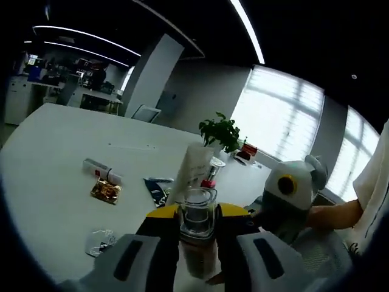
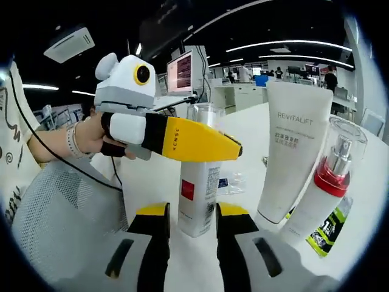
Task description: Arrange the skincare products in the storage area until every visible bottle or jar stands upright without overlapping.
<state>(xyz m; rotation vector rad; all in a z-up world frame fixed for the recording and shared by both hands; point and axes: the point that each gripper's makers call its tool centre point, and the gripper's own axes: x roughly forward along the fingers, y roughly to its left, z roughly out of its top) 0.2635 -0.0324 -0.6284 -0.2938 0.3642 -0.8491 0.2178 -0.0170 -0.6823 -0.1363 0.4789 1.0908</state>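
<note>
Clear-capped bottle [image 2: 200, 176] upright on bench [image 1: 55, 158], left tool [image 1: 198, 226] clamped on cap; right tool [image 2: 192, 232] apart round base.

"REVITALIFT" on white tube [image 2: 293, 152]

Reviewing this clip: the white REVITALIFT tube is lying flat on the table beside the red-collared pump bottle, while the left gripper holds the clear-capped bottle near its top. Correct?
Not quite. In the right gripper view the REVITALIFT tube stands upright, not flat. The rest holds: it is beside the red-collared pump bottle, and the left gripper is at the top of the clear-capped bottle.
</note>
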